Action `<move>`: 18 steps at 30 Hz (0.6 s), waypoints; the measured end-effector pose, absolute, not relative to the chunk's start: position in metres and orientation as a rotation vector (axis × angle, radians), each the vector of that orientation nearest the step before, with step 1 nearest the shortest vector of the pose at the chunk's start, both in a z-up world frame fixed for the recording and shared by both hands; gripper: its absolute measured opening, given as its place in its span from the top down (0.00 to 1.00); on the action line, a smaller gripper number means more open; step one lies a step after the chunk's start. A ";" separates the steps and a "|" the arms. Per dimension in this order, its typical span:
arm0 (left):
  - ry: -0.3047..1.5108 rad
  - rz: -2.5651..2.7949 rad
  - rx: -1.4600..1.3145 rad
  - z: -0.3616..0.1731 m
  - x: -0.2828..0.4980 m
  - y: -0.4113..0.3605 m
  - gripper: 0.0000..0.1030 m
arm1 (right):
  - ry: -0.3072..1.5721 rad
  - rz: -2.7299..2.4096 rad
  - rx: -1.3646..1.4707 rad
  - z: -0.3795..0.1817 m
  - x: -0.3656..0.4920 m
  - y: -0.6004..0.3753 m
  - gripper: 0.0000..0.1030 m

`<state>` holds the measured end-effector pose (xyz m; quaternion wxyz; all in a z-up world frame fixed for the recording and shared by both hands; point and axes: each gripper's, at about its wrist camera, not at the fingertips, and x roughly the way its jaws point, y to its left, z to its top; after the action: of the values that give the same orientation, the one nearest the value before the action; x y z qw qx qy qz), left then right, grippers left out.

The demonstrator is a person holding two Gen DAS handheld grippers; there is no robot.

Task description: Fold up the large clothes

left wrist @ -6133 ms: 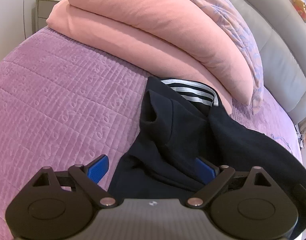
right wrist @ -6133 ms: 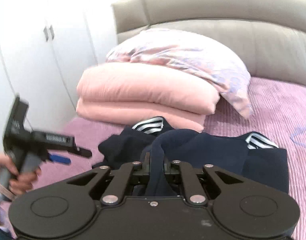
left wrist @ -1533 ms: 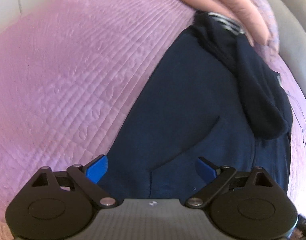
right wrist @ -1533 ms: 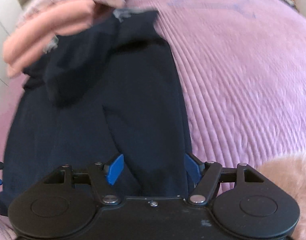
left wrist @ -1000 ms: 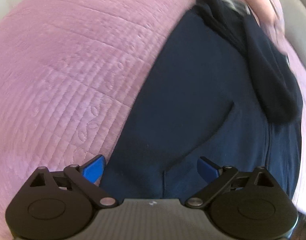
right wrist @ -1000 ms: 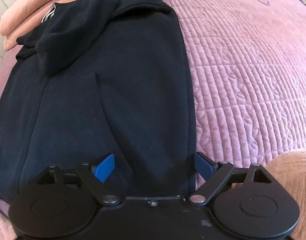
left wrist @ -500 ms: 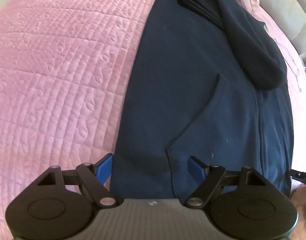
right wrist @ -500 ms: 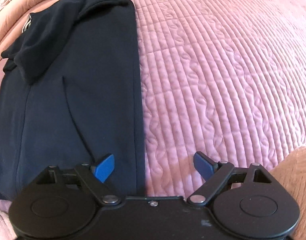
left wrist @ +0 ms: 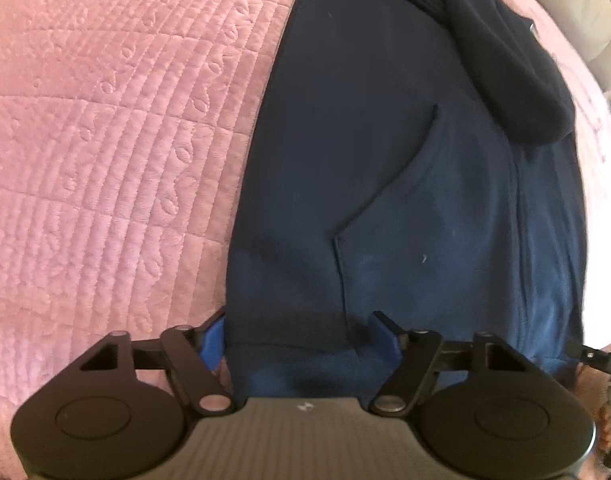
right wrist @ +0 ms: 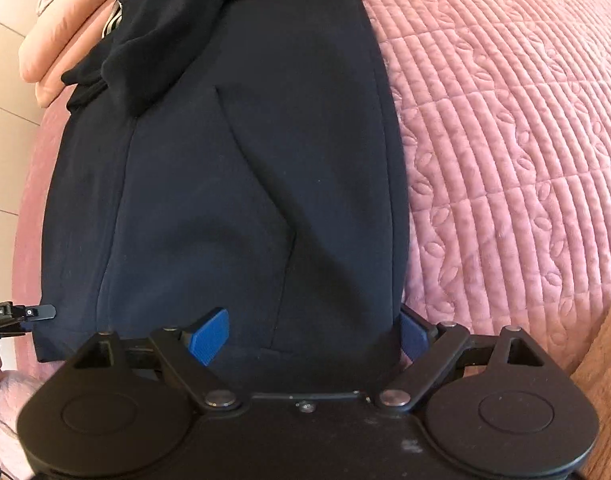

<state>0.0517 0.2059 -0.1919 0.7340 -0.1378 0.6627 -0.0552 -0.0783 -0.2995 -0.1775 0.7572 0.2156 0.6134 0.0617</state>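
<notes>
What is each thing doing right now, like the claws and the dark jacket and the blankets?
Left claw: open, around the jacket's bottom edge.
Right claw: open, around the jacket's bottom edge.
Jacket: spread flat on the bed, sleeves folded over its top.
Bedspread: smooth, under the jacket.
Blankets: folded, stacked beyond the jacket.

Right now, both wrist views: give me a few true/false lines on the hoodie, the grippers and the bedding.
1. The hoodie lies spread flat on the quilt. True.
2. The left gripper is shut with nothing between its fingers. False: it is open, with the hoodie's bottom hem between the fingers.
3. The right gripper is open, astride the hem at the hoodie's right edge. True.
4. The hoodie is red. False: it is dark navy.
5. Folded peach blankets lie at the hoodie's far end. True.
6. The quilt is plain white. False: it is pink and stitched.
</notes>
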 end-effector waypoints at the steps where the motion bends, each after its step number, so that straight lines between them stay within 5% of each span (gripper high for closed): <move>1: 1.455 -0.114 -0.302 -0.192 0.052 0.202 0.31 | 1.329 0.125 0.497 -0.178 -0.081 -0.300 0.00; 4: 1.438 -0.094 -0.358 -0.190 0.047 0.209 0.36 | 1.308 0.116 0.606 -0.181 -0.089 -0.314 0.00; 6: 1.398 -0.118 -0.461 -0.186 0.041 0.221 0.52 | 1.289 0.137 0.707 -0.182 -0.094 -0.325 0.03; 8: 1.324 -0.187 -0.641 -0.183 0.033 0.238 0.52 | 1.193 0.231 0.894 -0.173 -0.094 -0.342 0.17; 13: 1.454 -0.109 -0.693 -0.203 0.033 0.245 0.41 | 1.257 0.164 0.752 -0.174 -0.095 -0.341 0.18; 15: 1.471 -0.141 -0.633 -0.200 0.036 0.234 0.30 | 1.281 0.208 0.708 -0.176 -0.094 -0.333 0.18; 18: 1.484 -0.157 -0.543 -0.197 0.036 0.219 0.33 | 1.325 0.291 0.715 -0.180 -0.093 -0.325 0.19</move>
<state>0.0358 0.2193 -0.1967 0.7010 -0.2438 0.6665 -0.0706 -0.0934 -0.3250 -0.1802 0.7204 0.3234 0.5993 0.1315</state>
